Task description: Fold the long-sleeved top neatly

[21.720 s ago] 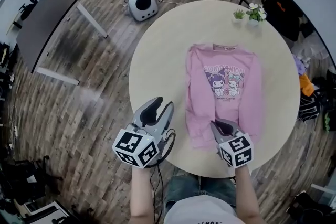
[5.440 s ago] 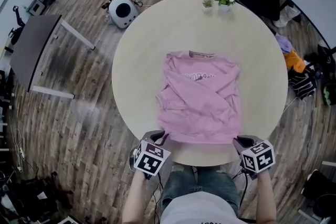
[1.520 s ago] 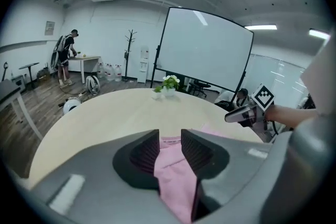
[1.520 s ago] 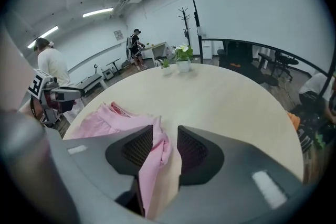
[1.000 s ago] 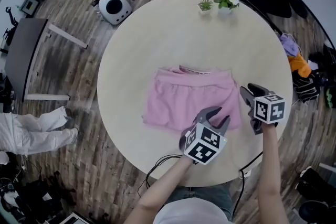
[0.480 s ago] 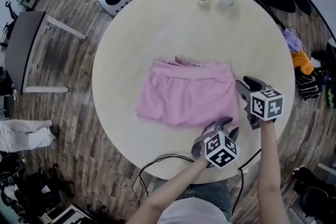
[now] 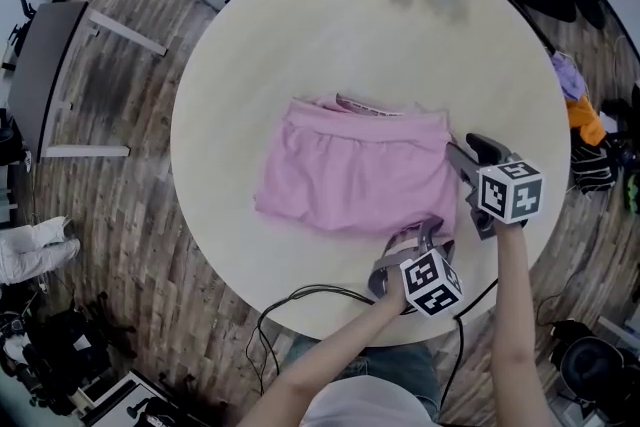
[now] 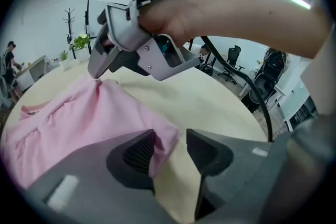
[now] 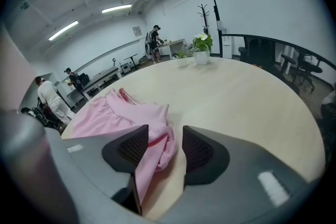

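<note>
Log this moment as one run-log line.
top: folded on table | left gripper: open around top's corner | right gripper: jaws just been opening, fabric between

- Pink long-sleeved top point(image 7: 355, 180): folded into a wide, flat rectangle, lying near the middle of the round desk point(image 7: 300, 45).
- Collar edge faces away from the person.

In the left gripper view, the pink top's point(image 8: 79, 118) near corner slips behind the picture-left finger point(image 8: 137, 153) of the left gripper point(image 8: 170, 147), so its edge below that fingertip is hidden. Beyond the fingertips, the right gripper point(image 8: 97, 75) and the hand point(image 8: 210, 13) holding it cover the far table point(image 8: 210, 102). In the right gripper view, the fold between that gripper's just-opening jaws drops behind one finger, out of sight. People point(image 9: 153, 38) far past those fingertips are too small to make out.
</note>
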`<state>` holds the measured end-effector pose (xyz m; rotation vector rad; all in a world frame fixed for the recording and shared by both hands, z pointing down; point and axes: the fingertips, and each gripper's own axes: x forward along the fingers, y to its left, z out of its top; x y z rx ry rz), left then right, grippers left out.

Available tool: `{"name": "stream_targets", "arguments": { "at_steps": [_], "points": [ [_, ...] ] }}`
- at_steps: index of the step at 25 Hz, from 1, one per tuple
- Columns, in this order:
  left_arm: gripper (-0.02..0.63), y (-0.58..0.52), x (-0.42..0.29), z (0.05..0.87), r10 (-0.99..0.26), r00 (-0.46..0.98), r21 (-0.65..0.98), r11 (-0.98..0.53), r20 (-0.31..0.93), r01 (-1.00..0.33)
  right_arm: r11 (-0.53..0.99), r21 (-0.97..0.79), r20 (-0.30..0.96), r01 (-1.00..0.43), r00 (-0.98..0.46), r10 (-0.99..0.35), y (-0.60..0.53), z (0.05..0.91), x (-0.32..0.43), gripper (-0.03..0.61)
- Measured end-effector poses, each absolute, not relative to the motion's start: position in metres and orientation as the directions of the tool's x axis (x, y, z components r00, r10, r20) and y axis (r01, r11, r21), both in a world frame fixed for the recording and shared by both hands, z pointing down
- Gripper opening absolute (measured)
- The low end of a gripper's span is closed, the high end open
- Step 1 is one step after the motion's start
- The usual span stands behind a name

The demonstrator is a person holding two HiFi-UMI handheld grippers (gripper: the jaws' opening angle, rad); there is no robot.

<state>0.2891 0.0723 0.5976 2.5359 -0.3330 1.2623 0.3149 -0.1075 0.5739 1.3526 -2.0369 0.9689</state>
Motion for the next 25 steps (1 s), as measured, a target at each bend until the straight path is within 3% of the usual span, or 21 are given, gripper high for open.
{"name": "stream_targets", "arguments": {
  "at_steps": [3, 9, 13, 19, 25],
  "points": [
    [0.191, 0.071, 0.289, 0.601, -0.130, 0.565, 0.083, -0.938, 0.815, -0.336, 0.261, -0.285, 0.743, -0.922, -0.385, -0.548, -0.111, 0.582, 0.311, 0.244],
    [0.113, 0.061, 0.286, 0.602, -0.177, 0.558, 0.065, -0.920, 0.811, -0.386, 0.276, -0.272, 0.792, -0.922, -0.378, -0.480, -0.112, 0.606, 0.304, 0.247],
    [0.062, 0.057, 0.283, 0.602, -0.202, 0.547, 0.048, -0.912, 0.812, -0.408, 0.277, -0.261, 0.805, -0.925, -0.367, -0.466, -0.111, 0.611, 0.301, 0.196],
    [0.037, 0.059, 0.280, 0.602, -0.194, 0.567, 0.088, -0.898, 0.801, -0.431, 0.257, -0.281, 0.804, -0.925, -0.373, -0.463, -0.107, 0.612, 0.298, 0.110],
    [0.034, 0.080, 0.273, 0.593, -0.114, 0.624, 0.211, -0.882, 0.773, -0.421, 0.208, -0.307, 0.816, -0.929, -0.369, -0.446, -0.084, 0.608, 0.305, 0.092]
  ]
}}
